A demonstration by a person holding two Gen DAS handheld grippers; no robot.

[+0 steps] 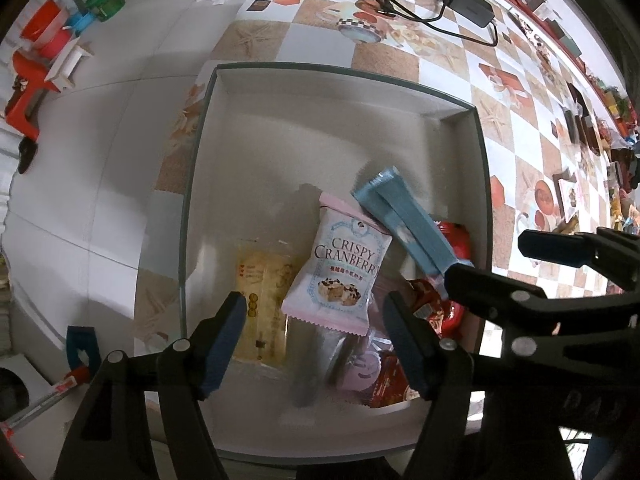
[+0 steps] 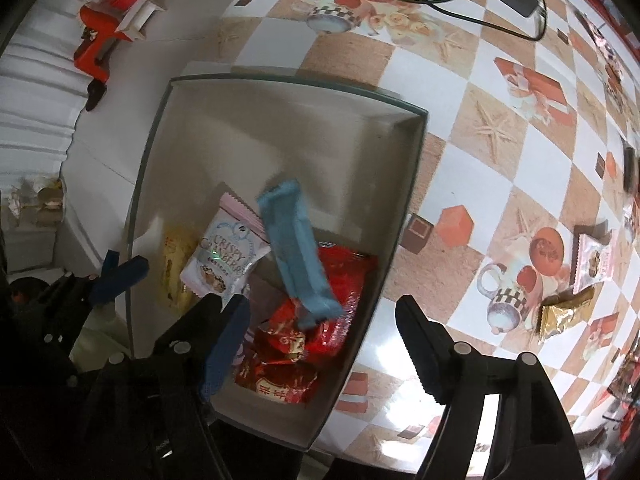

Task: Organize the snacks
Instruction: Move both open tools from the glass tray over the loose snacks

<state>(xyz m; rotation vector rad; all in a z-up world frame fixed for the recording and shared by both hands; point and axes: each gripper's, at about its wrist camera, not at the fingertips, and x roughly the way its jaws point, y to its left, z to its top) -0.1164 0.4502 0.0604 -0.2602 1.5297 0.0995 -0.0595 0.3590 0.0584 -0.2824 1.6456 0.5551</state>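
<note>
So the blue snack bar [image 2: 298, 248] is in the white box [image 2: 280, 120], tilted, looks blurred and seems to be lying across the other packets — its lower end is over the red wrappers [image 2: 288, 344] and its upper end crosses the pink-edged Crispy Cranberry pack [image 1: 340, 272]. A pale yellow packet [image 1: 262, 300] lies just beside the cranberry one, toward the box's left wall. All the snacks are bunched at the near end of the box; the far half is bare white bottom.

The left gripper [image 1: 316, 336] hangs right over that pile with its fingers [image 1: 222, 340] spread wide, nothing between them. The right gripper [image 2: 320, 344] is over the near right corner of the box, also spread wide and holding nothing; one finger is over the box, the other out over the tablecloth.

The box sits on a checkered tablecloth [image 2: 500, 128] with starfish and cup prints. Well off to the right on the cloth there's a gold packet [image 2: 562, 314] and another pink cranberry-style pack [image 2: 594, 260] — a black power adapter [image 1: 472, 6] with its cable is at the far end
</note>
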